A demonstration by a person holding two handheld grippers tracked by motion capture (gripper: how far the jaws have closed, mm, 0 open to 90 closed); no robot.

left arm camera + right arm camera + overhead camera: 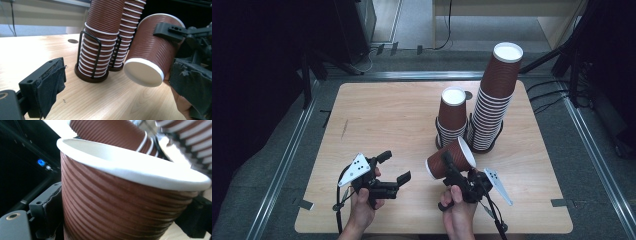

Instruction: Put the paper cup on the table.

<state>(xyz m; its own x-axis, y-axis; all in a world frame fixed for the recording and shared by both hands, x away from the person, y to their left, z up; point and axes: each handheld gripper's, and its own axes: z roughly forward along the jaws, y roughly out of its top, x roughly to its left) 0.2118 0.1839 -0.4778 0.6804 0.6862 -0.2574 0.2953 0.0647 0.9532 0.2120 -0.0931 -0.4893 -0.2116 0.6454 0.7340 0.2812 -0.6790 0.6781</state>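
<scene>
A single brown ribbed paper cup (451, 159) lies tilted on its side just above the table, white base toward the left. My right gripper (458, 168) is shut on it, one jaw on each side of the cup's wall (117, 202). In the left gripper view the same cup (147, 50) hangs at the right with a black jaw across it. My left gripper (394, 167) stands open and holds nothing, to the left of the cup; its padded fingers (50, 85) are wide apart. Behind stand a short cup stack (452, 117) and a tall leaning stack (494, 97), each in a black wire holder (90, 50).
The wooden table (377, 115) has bare room on its left half and a small round hole (468, 95) near the stacks. Metal rails and dark stands border the table; cables lie on the floor at the right.
</scene>
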